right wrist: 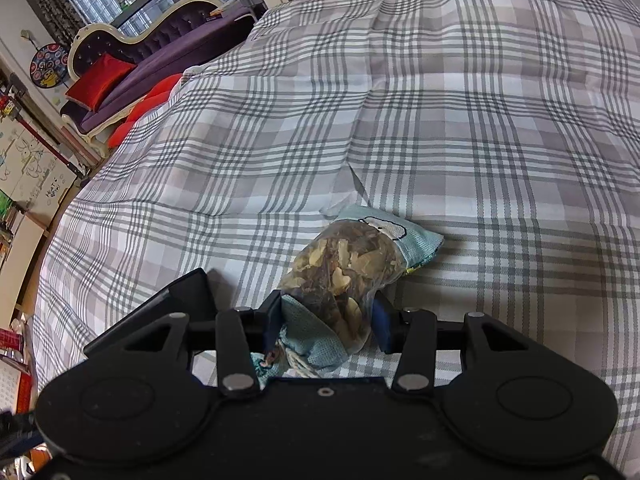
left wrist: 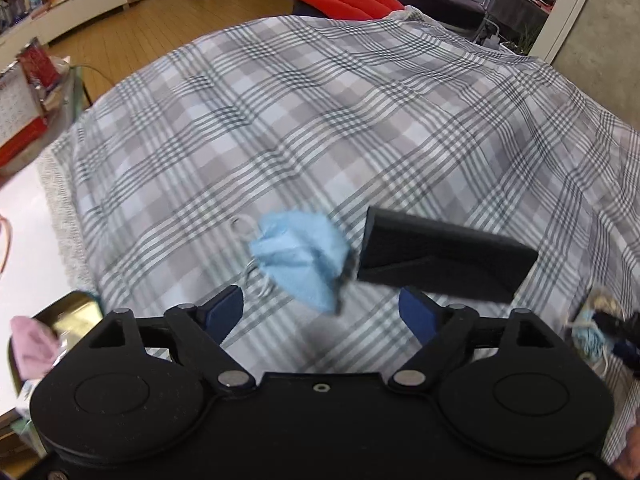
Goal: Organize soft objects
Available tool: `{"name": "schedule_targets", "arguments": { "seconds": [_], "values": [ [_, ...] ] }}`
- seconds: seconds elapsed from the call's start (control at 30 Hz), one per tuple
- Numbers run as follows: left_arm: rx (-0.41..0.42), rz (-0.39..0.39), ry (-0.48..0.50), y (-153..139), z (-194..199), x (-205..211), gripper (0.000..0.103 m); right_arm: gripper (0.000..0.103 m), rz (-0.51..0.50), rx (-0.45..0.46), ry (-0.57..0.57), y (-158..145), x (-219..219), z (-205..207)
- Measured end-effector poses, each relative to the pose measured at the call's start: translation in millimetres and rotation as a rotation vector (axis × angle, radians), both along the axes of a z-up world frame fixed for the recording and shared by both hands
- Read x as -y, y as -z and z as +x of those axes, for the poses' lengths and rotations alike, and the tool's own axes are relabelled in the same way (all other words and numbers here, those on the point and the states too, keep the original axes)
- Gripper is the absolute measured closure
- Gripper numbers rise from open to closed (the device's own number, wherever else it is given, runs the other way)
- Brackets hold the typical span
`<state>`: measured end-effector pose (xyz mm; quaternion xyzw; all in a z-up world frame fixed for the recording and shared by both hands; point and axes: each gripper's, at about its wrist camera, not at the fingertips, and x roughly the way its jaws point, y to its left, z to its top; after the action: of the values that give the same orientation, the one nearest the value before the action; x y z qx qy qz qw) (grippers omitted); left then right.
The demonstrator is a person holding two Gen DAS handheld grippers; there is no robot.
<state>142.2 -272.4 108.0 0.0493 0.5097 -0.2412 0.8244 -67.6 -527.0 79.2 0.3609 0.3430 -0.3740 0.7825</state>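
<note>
Lying crumpled on the plaid sheet (left wrist: 320,100), the blue mask (left wrist: 302,258) looks feather-light and limp; I judge its bunched middle the safest hold, not the thin ear loops. Left gripper (left wrist: 320,312) hangs just short of it, jaws wide apart, holding nothing. Right gripper (right wrist: 326,322) is clamped on a soft, crackly bag (right wrist: 344,272) and teal pouch (right wrist: 404,236) resting on the sheet.

Left gripper (left wrist: 322,314): matte black body, two round embossed discs on its top face, silver pivot pins at the linkage arms, one small screw at centre, triangular cut-outs in the outer arms, dark blue finger pads (left wrist: 224,312). Right gripper (right wrist: 326,322): same build, with black linkages, silver pins, centre screw and blue pads (right wrist: 380,320).
</note>
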Motion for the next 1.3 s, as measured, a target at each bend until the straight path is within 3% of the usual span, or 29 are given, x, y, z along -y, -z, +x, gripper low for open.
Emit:
{"name": "schedule_targets", "arguments": {
  "seconds": [0.23, 0.37, 0.47, 0.93, 0.97, 1.03, 1.1, 1.3],
  "values": [
    [-0.027, 0.036, -0.105, 23.4, 29.9, 12.2, 0.018, 0.058, 0.004, 0.008, 0.017, -0.3, 3.9, -3.7],
    [-0.09, 0.022, -0.182, 37.9, 46.6, 11.2, 0.016, 0.058, 0.003, 0.009, 0.016, -0.6, 4.0, -3.0],
    [-0.141, 0.048, -0.202, 51.3, 54.5, 15.5, 0.016, 0.058, 0.004, 0.011, 0.012, -0.9, 3.3, -2.9],
    [-0.226, 0.067, -0.212, 78.2, 70.8, 26.9, 0.014, 0.058, 0.005, -0.004, 0.008, 2.4, 4.9, 0.9],
    [-0.232, 0.058, -0.211, 78.6, 71.4, 25.8, 0.017, 0.058, 0.003, -0.005, 0.007, 2.2, 4.6, 1.1],
    [-0.251, 0.027, -0.205, 78.5, 72.0, 22.5, 0.033, 0.058, -0.003, -0.008, 0.005, 2.1, 3.7, 1.6],
    [-0.272, 0.002, -0.205, 77.7, 73.2, 18.3, 0.041, 0.058, -0.005, -0.012, 0.006, 2.5, 3.6, 2.1],
    [-0.218, 0.016, -0.161, 58.4, 58.0, 8.5, 0.046, 0.058, -0.014, -0.023, 0.003, 4.2, 4.1, 4.3]
  ]
}}
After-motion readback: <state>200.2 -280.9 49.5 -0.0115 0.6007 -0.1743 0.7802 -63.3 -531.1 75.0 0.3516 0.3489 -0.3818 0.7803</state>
